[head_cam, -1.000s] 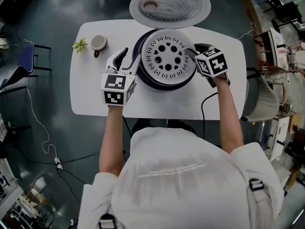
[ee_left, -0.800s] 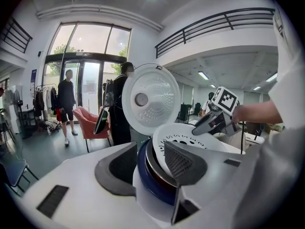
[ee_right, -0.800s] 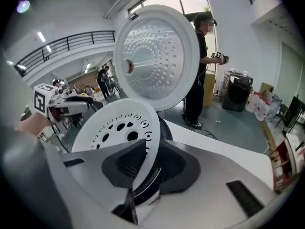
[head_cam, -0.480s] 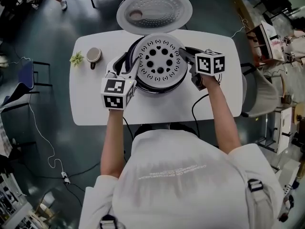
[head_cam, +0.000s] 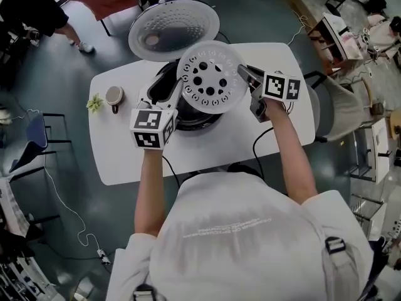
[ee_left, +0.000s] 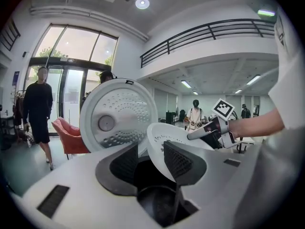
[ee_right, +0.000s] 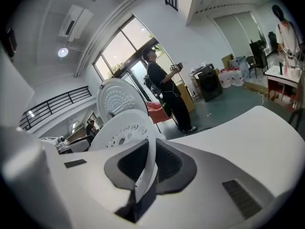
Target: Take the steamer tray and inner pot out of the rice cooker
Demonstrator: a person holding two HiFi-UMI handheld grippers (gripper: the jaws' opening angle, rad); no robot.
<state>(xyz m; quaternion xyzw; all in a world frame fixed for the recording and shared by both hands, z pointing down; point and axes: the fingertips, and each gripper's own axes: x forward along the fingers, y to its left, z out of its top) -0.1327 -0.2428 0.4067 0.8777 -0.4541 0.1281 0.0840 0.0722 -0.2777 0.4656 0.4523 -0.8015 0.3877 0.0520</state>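
Aloft, one steamer tray (head_cam: pixel 210 76) — right gripper (head_cam: pixel 244 73) just clamped on its rim, left gripper (head_cam: pixel 167 91) closing, wide round its edge.

White grey-lettered T-shirt (head_cam: pixel 244 231); left gripper (head_cam: pixel 168 89) and right gripper (head_cam: pixel 245 74) bear black-and-white square markers.

The steamer tray (head_cam: pixel 210 74) is up out of the rice cooker (head_cam: pixel 191 121) now. A second ago it lay flat in the mouth; now it hangs tilted above, with the dark opening showing at its left. The right gripper (head_cam: pixel 243 73) has just been closing its jaws and now pinches the tray's rim. The left gripper (head_cam: pixel 168 88) has risen too, its jaws just closing a little, with the tray's edge loose between them.
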